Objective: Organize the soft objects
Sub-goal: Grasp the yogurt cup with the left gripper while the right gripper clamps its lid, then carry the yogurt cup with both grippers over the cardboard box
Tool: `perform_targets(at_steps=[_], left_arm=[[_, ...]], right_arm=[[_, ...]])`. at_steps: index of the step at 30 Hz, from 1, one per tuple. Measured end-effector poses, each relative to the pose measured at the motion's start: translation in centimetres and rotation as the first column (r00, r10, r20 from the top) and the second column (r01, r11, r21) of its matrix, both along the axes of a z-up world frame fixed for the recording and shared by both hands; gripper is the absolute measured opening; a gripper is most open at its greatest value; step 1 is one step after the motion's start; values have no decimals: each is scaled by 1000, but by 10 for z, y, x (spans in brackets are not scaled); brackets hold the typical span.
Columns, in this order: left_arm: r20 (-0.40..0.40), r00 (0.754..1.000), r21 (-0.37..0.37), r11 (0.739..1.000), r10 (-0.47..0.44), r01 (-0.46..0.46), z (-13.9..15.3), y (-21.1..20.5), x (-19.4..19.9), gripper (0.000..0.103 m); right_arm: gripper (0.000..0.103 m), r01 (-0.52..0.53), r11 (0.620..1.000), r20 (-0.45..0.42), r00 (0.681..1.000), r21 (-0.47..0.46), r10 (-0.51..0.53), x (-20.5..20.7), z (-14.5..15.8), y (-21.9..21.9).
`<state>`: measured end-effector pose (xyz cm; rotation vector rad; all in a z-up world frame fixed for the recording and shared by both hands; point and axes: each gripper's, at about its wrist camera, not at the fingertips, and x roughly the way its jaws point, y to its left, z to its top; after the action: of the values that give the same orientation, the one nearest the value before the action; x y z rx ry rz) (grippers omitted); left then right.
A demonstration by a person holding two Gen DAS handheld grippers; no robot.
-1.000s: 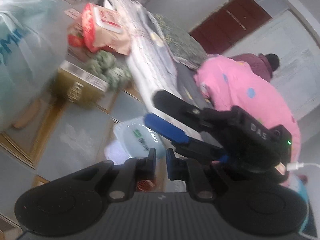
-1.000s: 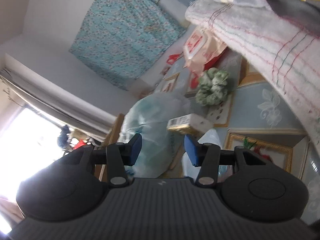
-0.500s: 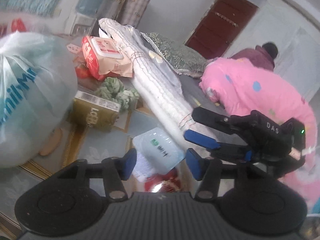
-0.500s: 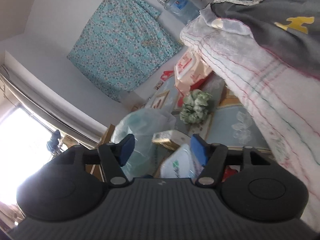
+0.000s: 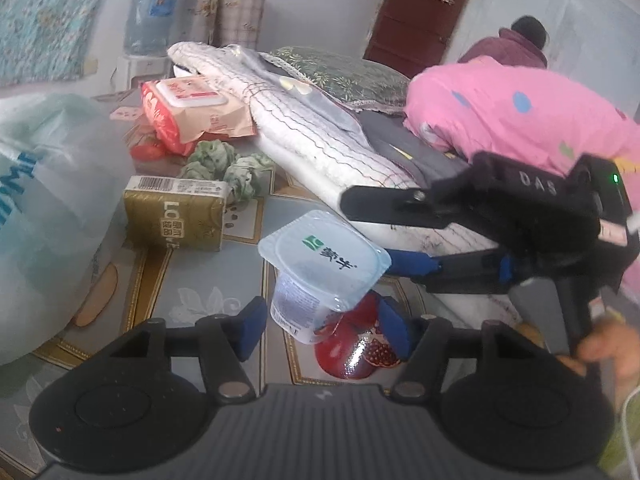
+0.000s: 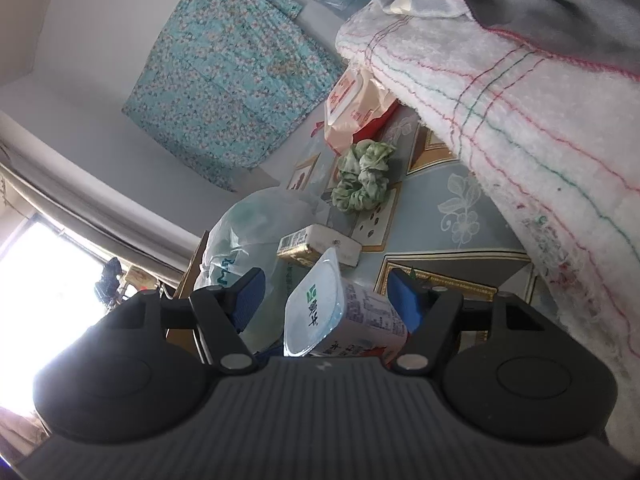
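I read "DAS" in white letters on my right gripper's black body (image 5: 536, 184), "LO" on the gold carton (image 5: 176, 216), two dark Chinese characters by a green logo on the yogurt cup's lid (image 5: 324, 254); the rest is too blurred.

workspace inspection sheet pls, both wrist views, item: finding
surface: patterned blue-and-gold tabletop, crowded.
job's things: white towel folded along the right; green scrunchie beside it.
clutter: yogurt cup, gold carton, wipes pack, plastic bag.
grippers: left gripper jaws opening, either side of the cup, pads clear; right gripper open, cup between its jaws.
cables: white cable by the hand.
surroundings: person in a pink garment, brown door.
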<state>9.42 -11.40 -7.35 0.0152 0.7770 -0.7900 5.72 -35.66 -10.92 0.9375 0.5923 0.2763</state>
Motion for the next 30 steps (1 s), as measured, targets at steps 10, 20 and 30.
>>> perform_targets(at_steps=[10, 20, 30], left_arm=[[188, 982, 158, 987, 8, -39, -7, -41, -3, 60], [204, 979, 107, 993, 28, -51, 0, -47, 4, 52], [246, 968, 93, 993, 53, -78, 28, -55, 32, 52]], right_arm=[[42, -6, 1000, -60, 998, 6, 6, 20, -10, 3], [30, -1, 1000, -38, 999, -18, 0, 28, -4, 1], [30, 17, 1000, 36, 999, 0, -17, 60, 21, -11]])
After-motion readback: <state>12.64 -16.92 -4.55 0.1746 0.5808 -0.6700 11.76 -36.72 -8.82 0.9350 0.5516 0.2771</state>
